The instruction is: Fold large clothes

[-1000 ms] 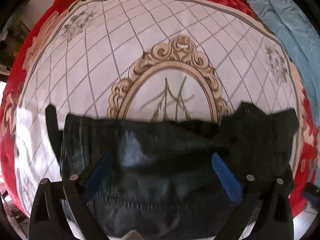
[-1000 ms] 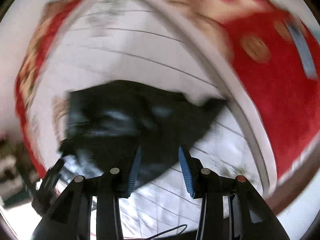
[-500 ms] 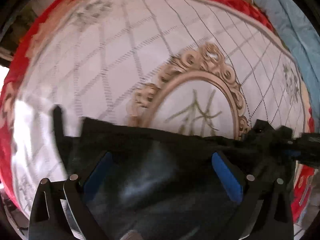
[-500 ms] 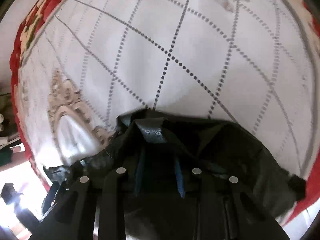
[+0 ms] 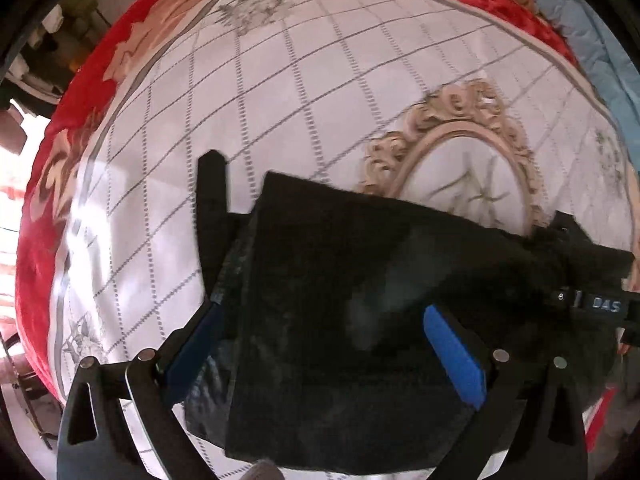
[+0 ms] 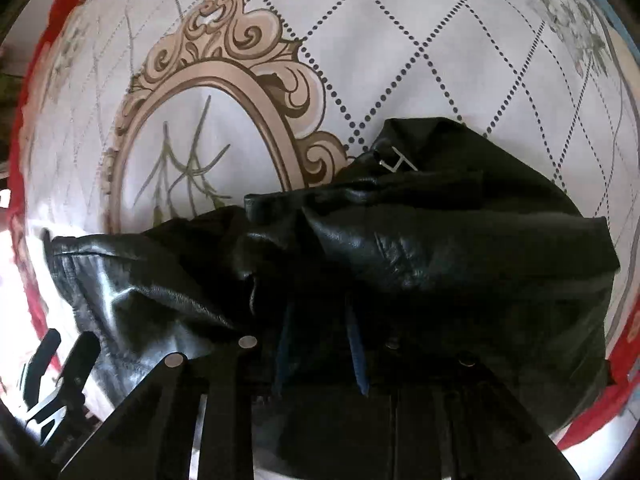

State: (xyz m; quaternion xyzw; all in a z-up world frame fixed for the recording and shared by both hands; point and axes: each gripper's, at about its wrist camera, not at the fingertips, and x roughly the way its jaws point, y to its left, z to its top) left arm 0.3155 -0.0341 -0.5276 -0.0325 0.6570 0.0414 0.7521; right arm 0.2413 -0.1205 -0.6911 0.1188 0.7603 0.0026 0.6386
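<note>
My left claw (image 5: 326, 344): blue pads wide apart, black leather jacket (image 5: 360, 300) lying flat between and beneath them. My right claw (image 6: 318, 354): pads nearly together, pinching jacket folds. Beyond: white quilted bedspread with ornate beige oval frame (image 6: 400, 40), red floral border (image 5: 80, 92).

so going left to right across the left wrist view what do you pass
red floral border → white quilted bedspread → left tongs' left blue pad → black garment → right blue pad → other tongs marked DAS
</note>
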